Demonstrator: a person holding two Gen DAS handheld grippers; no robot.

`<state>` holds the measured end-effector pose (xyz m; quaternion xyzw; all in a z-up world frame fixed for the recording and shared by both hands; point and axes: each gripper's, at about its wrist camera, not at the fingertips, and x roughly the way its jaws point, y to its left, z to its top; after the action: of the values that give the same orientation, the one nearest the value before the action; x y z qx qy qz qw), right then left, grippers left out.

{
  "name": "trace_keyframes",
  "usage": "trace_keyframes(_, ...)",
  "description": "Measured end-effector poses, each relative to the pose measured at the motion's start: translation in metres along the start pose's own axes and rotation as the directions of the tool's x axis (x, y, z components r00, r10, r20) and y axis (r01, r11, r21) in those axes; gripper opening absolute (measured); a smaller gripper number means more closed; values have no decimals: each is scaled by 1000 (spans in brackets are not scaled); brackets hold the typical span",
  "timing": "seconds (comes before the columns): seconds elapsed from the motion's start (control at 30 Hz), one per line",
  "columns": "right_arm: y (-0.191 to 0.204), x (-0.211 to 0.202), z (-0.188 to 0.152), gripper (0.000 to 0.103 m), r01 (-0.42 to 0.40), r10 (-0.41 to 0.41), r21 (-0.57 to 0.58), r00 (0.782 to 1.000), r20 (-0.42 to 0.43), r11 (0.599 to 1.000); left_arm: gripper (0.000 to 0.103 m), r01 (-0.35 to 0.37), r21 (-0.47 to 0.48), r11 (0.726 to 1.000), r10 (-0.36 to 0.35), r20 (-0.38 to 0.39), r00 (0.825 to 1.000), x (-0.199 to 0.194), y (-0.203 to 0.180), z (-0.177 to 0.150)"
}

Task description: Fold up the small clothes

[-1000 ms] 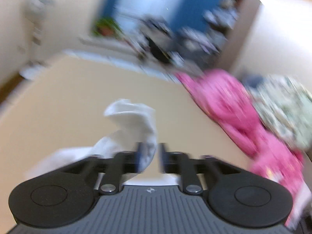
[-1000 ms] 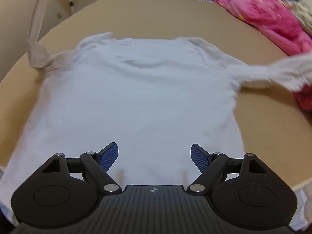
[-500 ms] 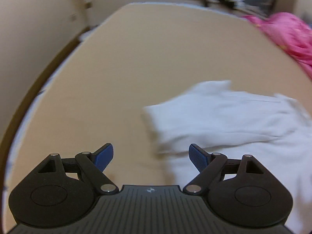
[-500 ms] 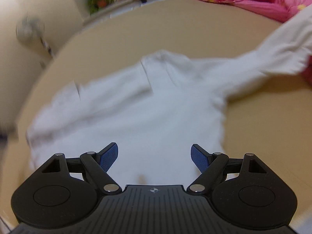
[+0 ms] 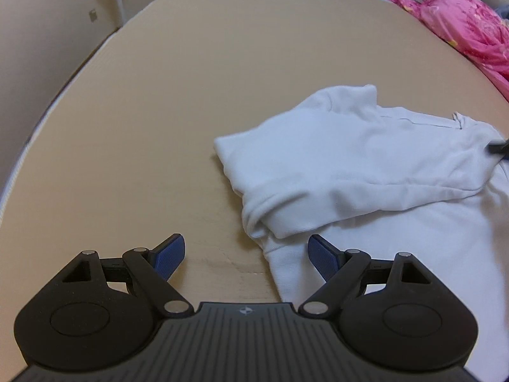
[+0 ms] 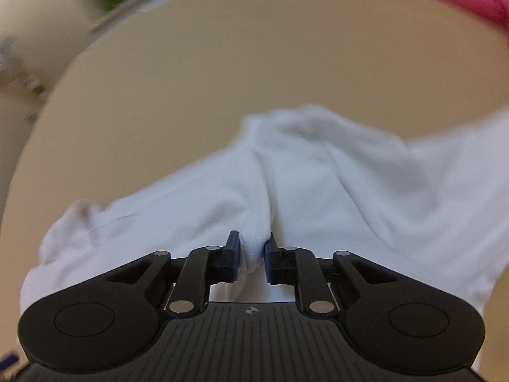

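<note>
While the tan desk (image 5: 222,79) spreads wide and bare on its far and left parts, a white shirt (image 5: 366,159) lies on its near right portion, with a pink cloth (image 5: 461,28) heaped at the far right edge. From the left claw (image 5: 245,254) the shirt lies ahead and to the right, its left sleeve folded across the chest so that the sleeve's long axis runs left to right, cuff end toward the right. That claw hangs wide open with nothing in it, its right pad (image 5: 321,254) just over the shirt's left side edge. The right claw (image 6: 251,251) is the one engaged: its jaws are pinched onto a bunched fold of the shirt, which ridges away from the grip. The fabric looks soft, thick and lightly creased; the right view is blurred. The next fold probably turns on carrying that pinched part leftward over the body.
</note>
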<state>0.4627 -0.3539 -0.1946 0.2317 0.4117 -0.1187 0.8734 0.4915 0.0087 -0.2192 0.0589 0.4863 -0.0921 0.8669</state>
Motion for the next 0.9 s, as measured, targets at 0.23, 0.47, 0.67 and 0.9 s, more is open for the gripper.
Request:
trace_keyframes(0.23, -46, -31, 10, 11, 64, -58, -62, 994, 93, 996, 89, 3, -62, 998, -6, -39, 999, 12, 18, -8)
trace_keyframes(0.47, -68, -13, -27, 62, 109, -109, -5, 992, 57, 994, 89, 182, -180, 967, -169, 87, 982, -17, 62, 7)
trace_keyframes(0.67, -12, -63, -74, 58, -177, 191, -134, 976, 103, 975, 89, 212, -193, 958, -208, 45, 977, 12, 67, 53)
trace_keyframes(0.9, 90, 0, -109, 57, -480, 509, 195, 848, -145, 855, 89, 249, -167, 954, -268, -98, 959, 55, 39, 82)
